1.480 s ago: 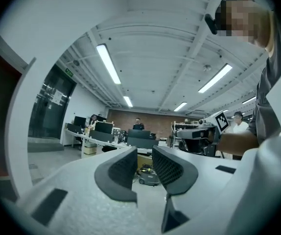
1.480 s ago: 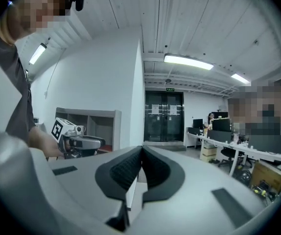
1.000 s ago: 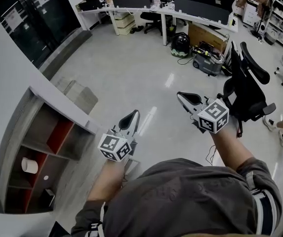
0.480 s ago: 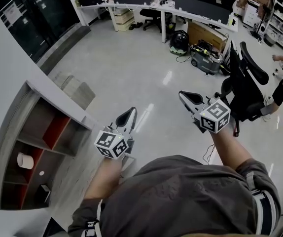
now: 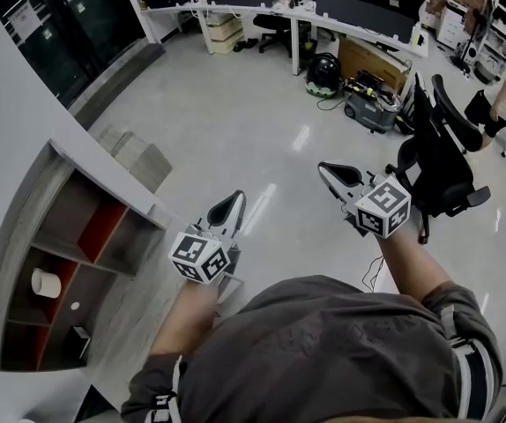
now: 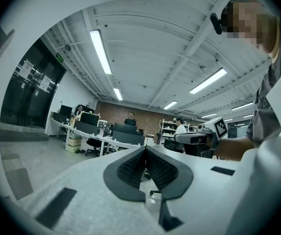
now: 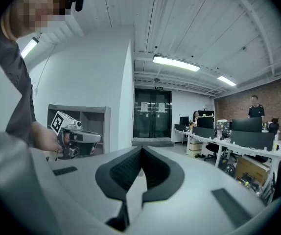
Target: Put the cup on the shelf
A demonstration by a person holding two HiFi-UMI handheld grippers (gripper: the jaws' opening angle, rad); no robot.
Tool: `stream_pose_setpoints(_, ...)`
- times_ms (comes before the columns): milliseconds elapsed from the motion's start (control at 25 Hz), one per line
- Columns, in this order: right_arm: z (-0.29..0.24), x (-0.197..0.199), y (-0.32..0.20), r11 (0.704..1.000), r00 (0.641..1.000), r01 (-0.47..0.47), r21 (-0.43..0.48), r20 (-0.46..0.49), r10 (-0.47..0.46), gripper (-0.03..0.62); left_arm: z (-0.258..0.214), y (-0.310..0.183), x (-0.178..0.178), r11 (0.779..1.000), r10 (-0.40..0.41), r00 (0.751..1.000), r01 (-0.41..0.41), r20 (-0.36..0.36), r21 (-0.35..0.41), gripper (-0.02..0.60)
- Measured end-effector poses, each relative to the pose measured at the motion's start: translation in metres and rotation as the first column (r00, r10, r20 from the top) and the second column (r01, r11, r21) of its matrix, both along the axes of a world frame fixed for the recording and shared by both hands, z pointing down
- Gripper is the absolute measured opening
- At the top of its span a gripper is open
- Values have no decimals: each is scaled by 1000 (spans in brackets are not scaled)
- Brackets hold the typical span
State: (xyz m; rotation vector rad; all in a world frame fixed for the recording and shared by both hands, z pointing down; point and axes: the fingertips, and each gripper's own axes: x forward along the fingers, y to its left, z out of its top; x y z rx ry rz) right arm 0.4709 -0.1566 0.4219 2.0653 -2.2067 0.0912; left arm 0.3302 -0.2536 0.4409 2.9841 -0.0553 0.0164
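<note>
The left claw (image 5: 233, 205) and the right claw (image 5: 331, 174) are both clenched with nothing between them, held level above the floor (image 5: 235, 122). The white cup (image 5: 46, 282) sits inside a compartment of the shelf (image 5: 11, 263), well apart from both claws.

The shelf (image 5: 103, 179) is grey wood-grain outside with red panels in some compartments, and the cup (image 5: 46, 282) in it looks white or cream, though it shows small in the head view. The left tool (image 5: 234, 203) and right tool (image 5: 325, 172) are pale grey with black ribbed pads, each bearing a white cube (image 5: 202, 258) printed with black square markers. The floor (image 5: 235, 122) is glossy light grey, the person's shirt (image 5: 323, 351) dark grey, the office chair (image 5: 442, 157) black.
</note>
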Motion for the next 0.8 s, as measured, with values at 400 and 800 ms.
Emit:
stream_pose_setpoints(400, -2, -9, -1, 1000, 1000, 11, 0, -5, -11, -11, 1, 3, -4, 1000, 6, 1000, -6, -4, -5, 5)
stream_pose_setpoints(800, 1, -11, 2, 1000, 1000, 19, -7, -5, -19, -11, 1, 8, -3, 1000, 8, 1000, -8, -4, -4, 5)
